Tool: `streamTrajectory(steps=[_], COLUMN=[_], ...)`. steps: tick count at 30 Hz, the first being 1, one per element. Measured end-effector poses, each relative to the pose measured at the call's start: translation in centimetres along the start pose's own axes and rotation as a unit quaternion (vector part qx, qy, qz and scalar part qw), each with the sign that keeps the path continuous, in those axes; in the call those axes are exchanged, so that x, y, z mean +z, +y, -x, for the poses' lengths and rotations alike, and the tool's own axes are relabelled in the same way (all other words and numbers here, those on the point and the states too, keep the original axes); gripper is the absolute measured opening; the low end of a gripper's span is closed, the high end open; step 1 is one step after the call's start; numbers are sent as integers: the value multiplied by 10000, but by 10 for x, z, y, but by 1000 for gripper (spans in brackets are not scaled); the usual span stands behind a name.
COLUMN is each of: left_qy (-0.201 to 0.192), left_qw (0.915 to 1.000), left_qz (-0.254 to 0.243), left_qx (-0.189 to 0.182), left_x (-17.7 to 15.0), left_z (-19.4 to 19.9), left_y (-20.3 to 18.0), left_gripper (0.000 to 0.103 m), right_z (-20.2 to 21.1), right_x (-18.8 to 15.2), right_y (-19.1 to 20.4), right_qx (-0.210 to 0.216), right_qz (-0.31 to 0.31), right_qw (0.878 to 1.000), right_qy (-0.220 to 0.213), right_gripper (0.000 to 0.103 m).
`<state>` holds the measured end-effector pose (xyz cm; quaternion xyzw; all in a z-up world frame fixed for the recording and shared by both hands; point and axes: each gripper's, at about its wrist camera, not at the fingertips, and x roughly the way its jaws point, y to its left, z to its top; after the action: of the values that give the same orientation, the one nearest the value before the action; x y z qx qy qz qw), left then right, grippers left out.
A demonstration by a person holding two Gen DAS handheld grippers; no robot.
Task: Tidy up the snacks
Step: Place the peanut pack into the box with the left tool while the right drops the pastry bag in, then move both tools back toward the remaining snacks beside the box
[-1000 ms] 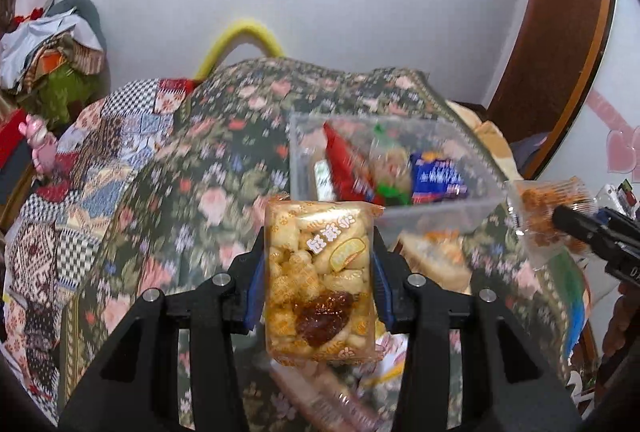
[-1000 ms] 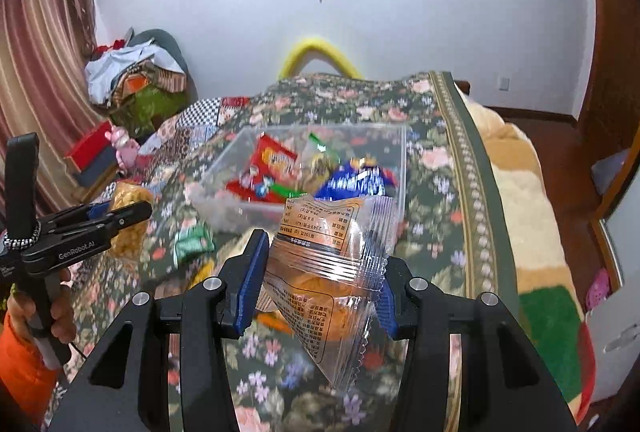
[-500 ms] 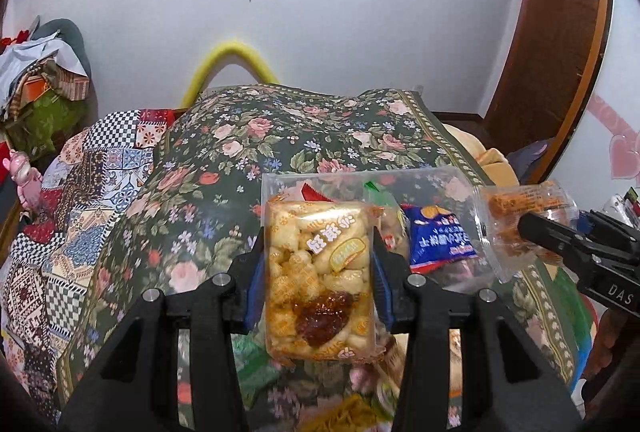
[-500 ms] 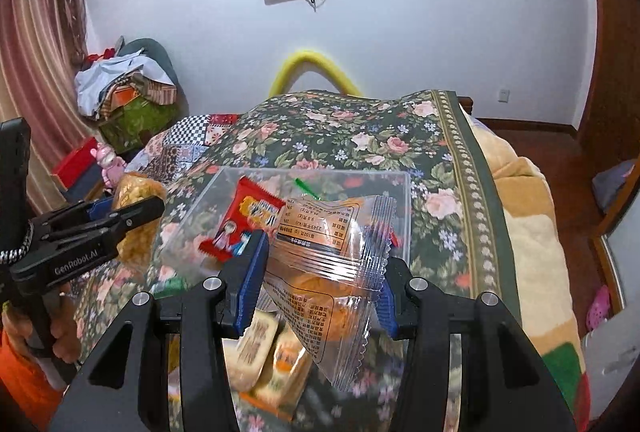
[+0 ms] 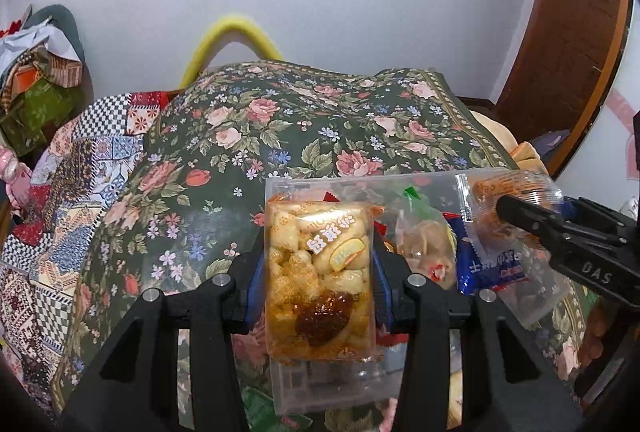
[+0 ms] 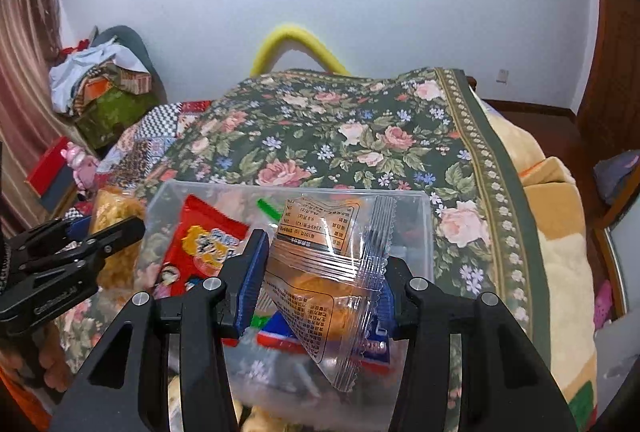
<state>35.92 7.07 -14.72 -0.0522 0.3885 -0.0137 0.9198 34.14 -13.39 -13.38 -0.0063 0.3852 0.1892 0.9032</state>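
Left tongs (image 5: 320, 272) clamped on puffed-snack packet (image 5: 320, 272), hiding clear bin (image 5: 276, 192) beyond; right tongs (image 6: 320, 280) gripping clear packet (image 6: 328, 272), label legible only here.

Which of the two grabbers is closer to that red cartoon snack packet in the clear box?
Probably the right. The right gripper hangs over the clear box with the red packet just beside its finger. The left gripper, holding a yellow snack pack, sits farther over by the box's side.

"DAS" is printed on the black gripper body (image 5: 592, 264); the print on the clear wrapper (image 6: 320, 272) is too small to be read.
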Motion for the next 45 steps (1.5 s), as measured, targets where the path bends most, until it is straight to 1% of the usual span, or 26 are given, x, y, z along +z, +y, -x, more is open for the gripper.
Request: streamTrajectory(steps=[4,6,9,12,17,18,20,23,25,30,31,32,33,35,36,41,45], left_qy=[-37,-8,26,-1,-86,-105,-164,-238,-254,-184,-130,-73,-24,142,213,705,1035], left_qw=[9999,9998,9999,9999,9999,9999,9998,9997,9996,9998,9998,9999,9999,9998,9997,9973,9945], left_qz=[136,184,168,114,89,85,70,53,32,8,11,11,7,-26,-33,-15,-6], left_qx=[-65,-56,-26,-32,-63,-66,-73,-90,-87,-105,-114,-119,-123,-112,-107,-184,-162], left_x=[4,4,5,5,5,5,3,-3,-8,-33,-43,-50,-56,-73,-82,-128,-157], left_z=[-7,-11,-12,-7,16,20,34,56,67,96,102,105,107,110,111,106,99], left_y=[3,4,3,2,0,0,-1,-1,0,2,2,3,2,2,1,1,0], left_gripper=[44,44,44,46,52,52,57,60,61,66,67,68,69,69,69,69,69], right_z=[-10,-12,-9,-8,6,10,23,39,52,76,83,86,90,97,99,109,106], right_x=[1,2,1,2,-1,-2,-4,-8,-14,-29,-34,-37,-41,-47,-50,-66,-82], right_y=[0,0,2,1,2,2,5,9,13,21,24,25,27,31,32,34,42], right_qx=[-48,-90,-238,-219,-160,-165,-156,-130,-116,-19,-20,-25,-57,-193,-221,-19,105], right_qz=[41,65,140,163,144,157,200,256,313,428,467,482,519,608,632,577,593], right_qw=[9999,9999,9996,9995,9997,9997,9997,9995,9993,9988,9986,9985,9982,9974,9971,9980,9982], right_qy=[89,103,92,125,106,80,0,-120,-195,-230,-247,-261,-292,-345,-358,-274,-82], right_gripper=[45,48,50,52,58,59,61,67,69,70,70,72,77,81,81,81,81])
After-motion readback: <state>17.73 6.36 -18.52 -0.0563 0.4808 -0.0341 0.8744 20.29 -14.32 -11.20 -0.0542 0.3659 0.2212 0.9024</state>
